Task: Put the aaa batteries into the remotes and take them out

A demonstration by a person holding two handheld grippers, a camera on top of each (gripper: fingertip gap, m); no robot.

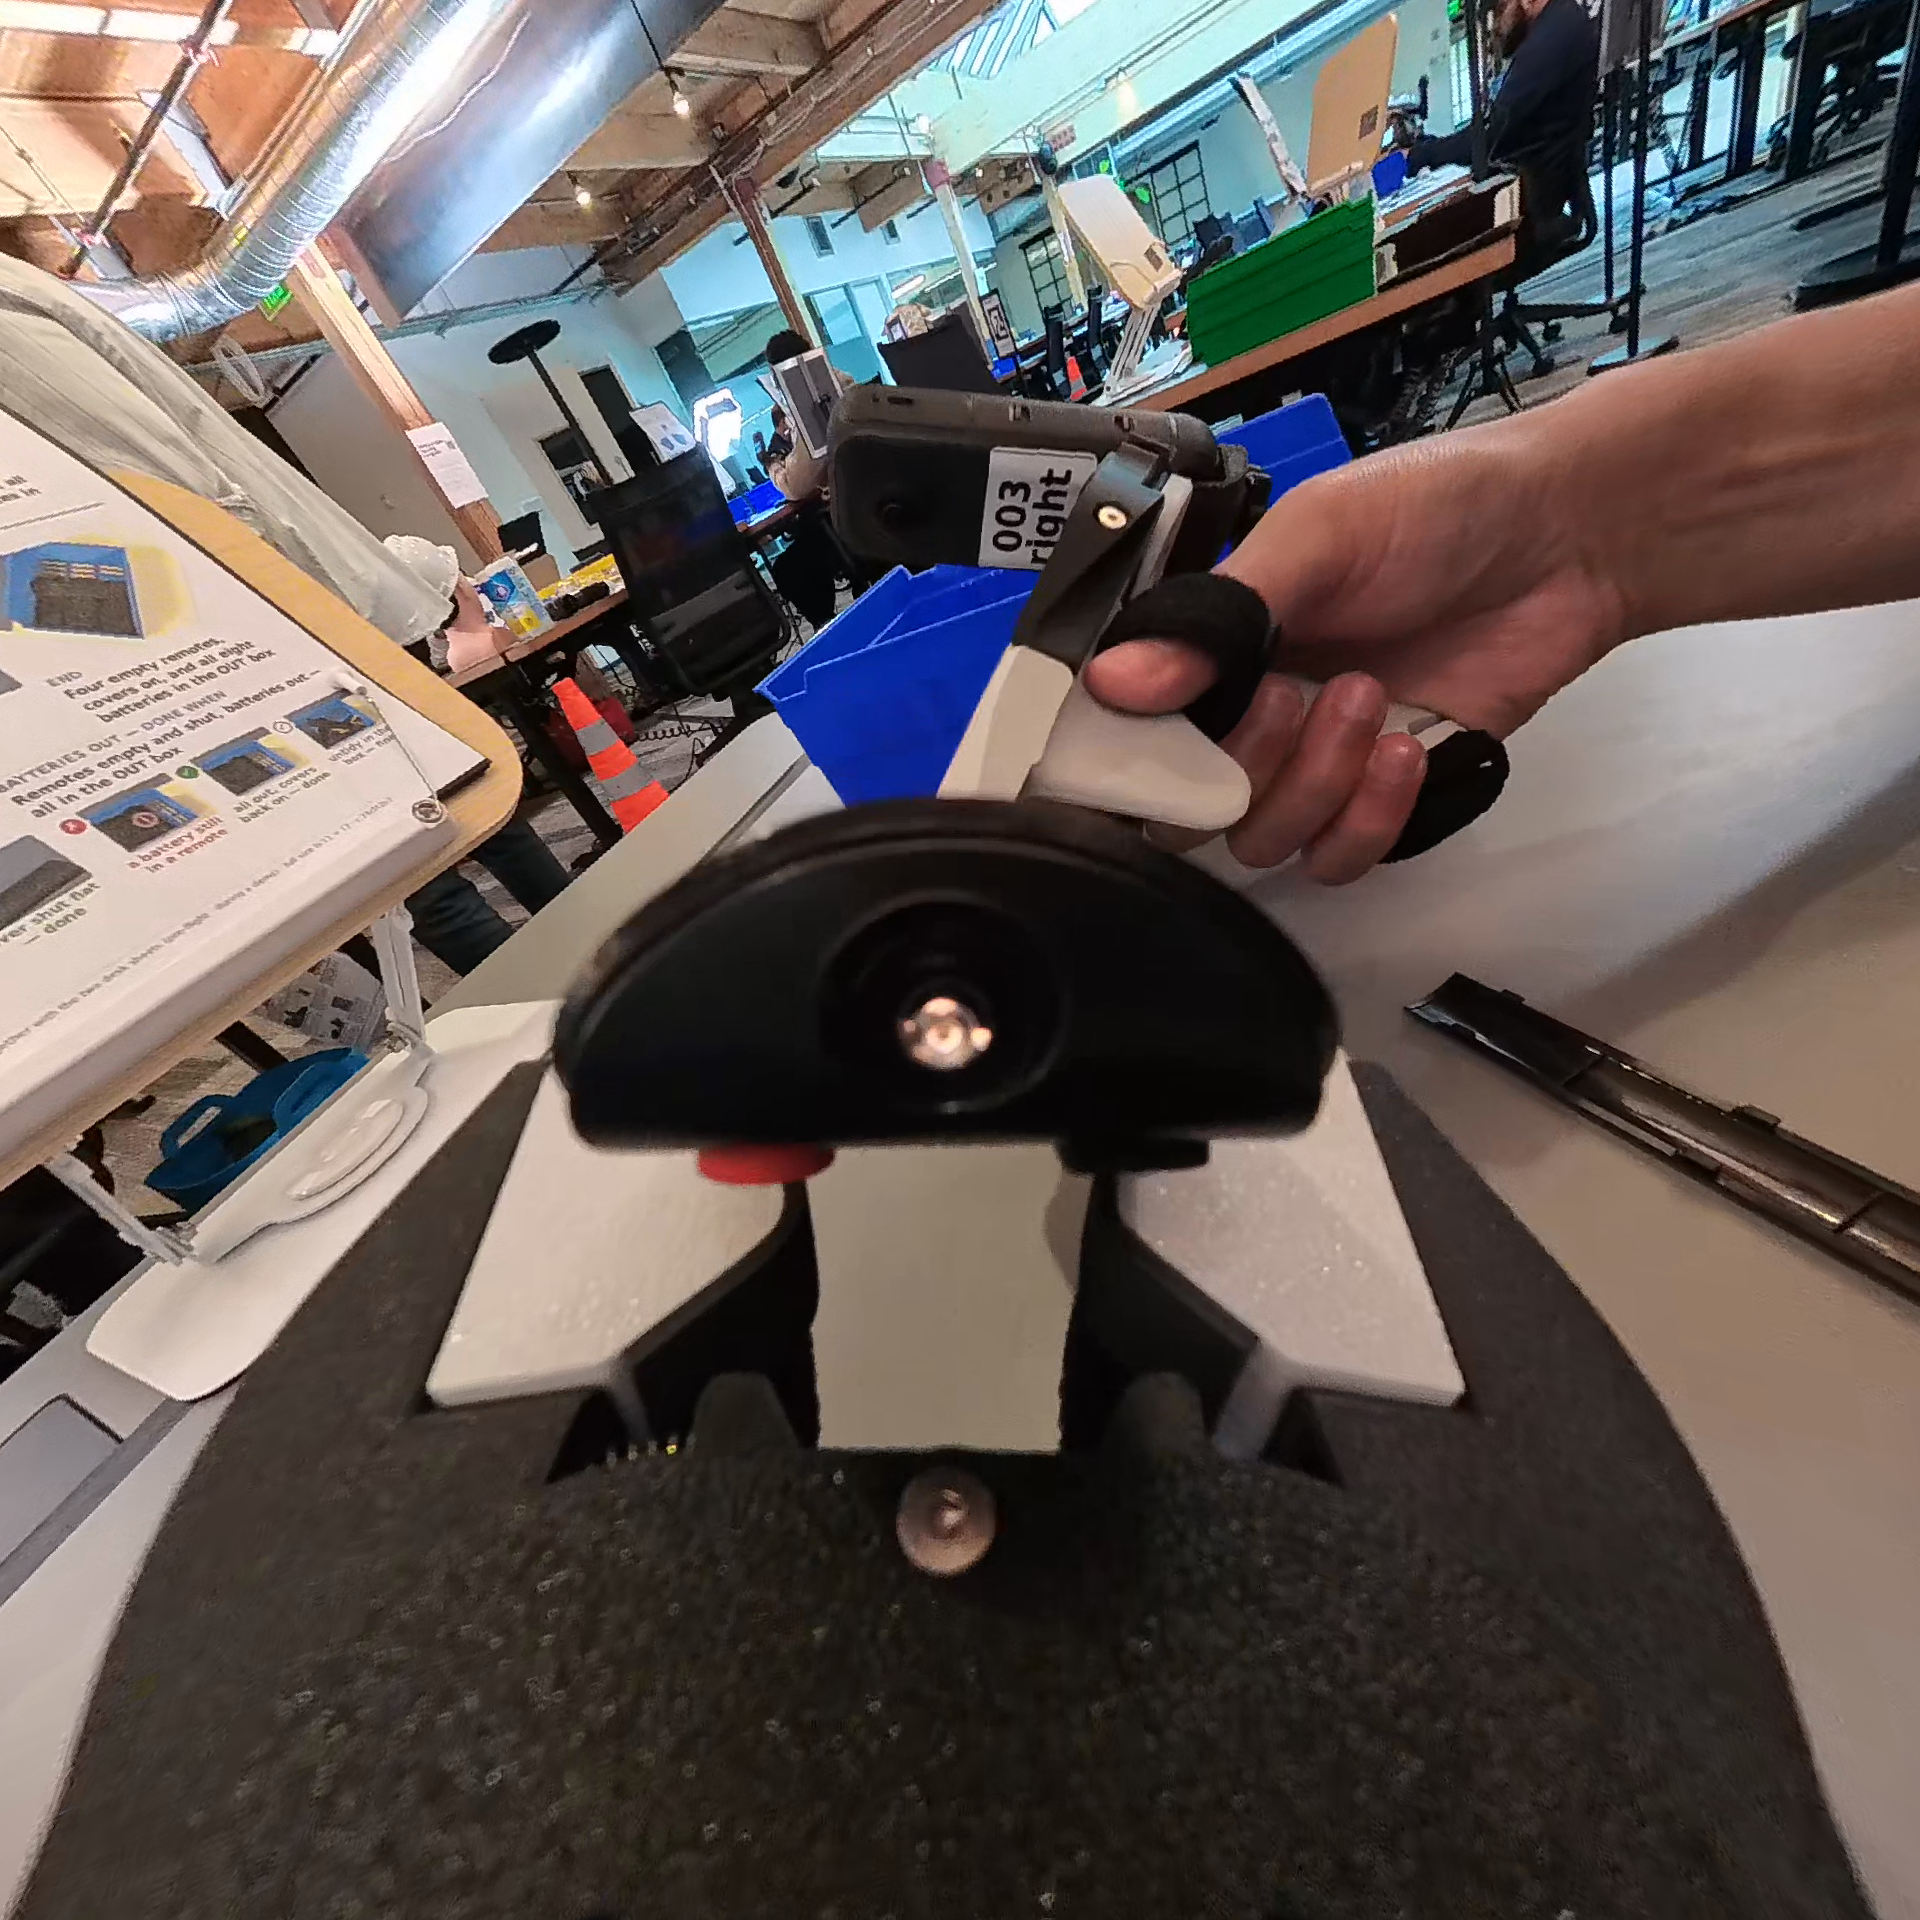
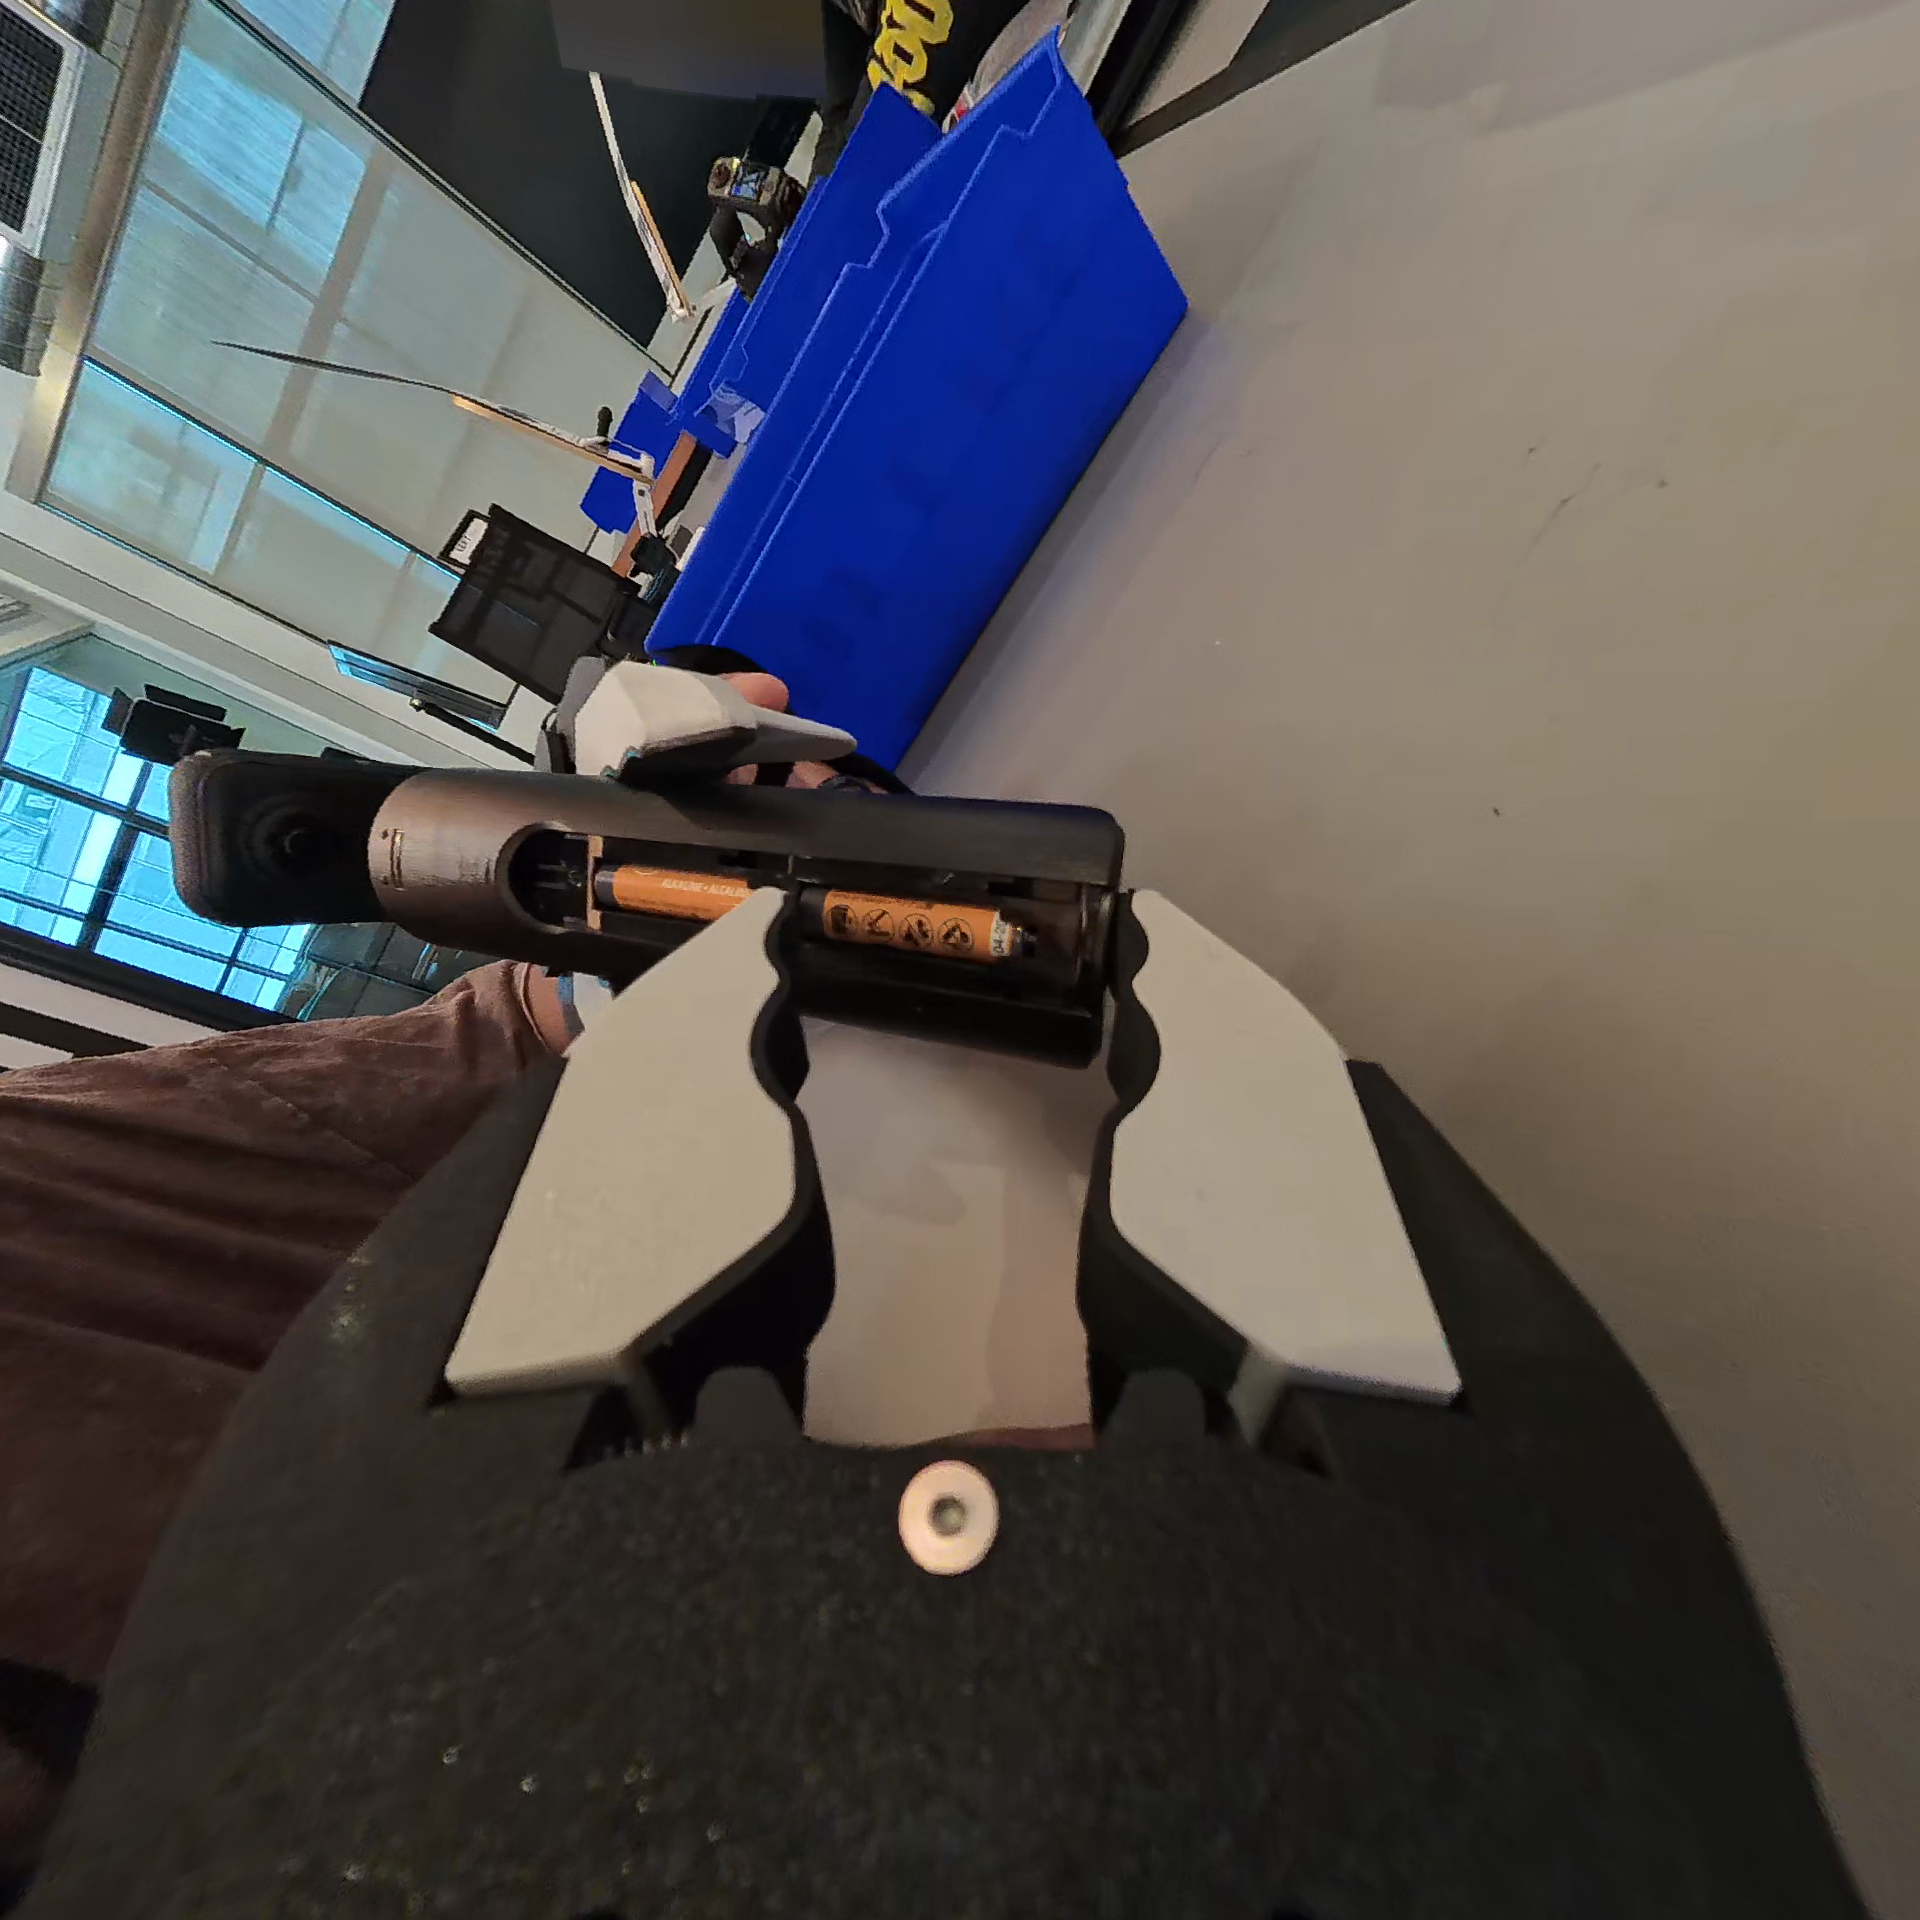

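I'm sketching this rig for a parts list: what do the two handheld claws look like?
Both match: pale grey angular fingers with wavy black inner pads, on a black foam-textured body with one silver screw. The right claw has a white handle, black finger straps and a dark labelled camera on top.

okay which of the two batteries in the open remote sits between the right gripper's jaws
The battery with the row of small symbols, at the remote's end-cap side, shows between the jaws. The other battery lies partly behind the left finger.

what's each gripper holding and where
Left gripper holds the remote, apparently by its sides near the end facing its camera; its fingertips are hidden. Right gripper is open around the remote's other end, holding nothing.
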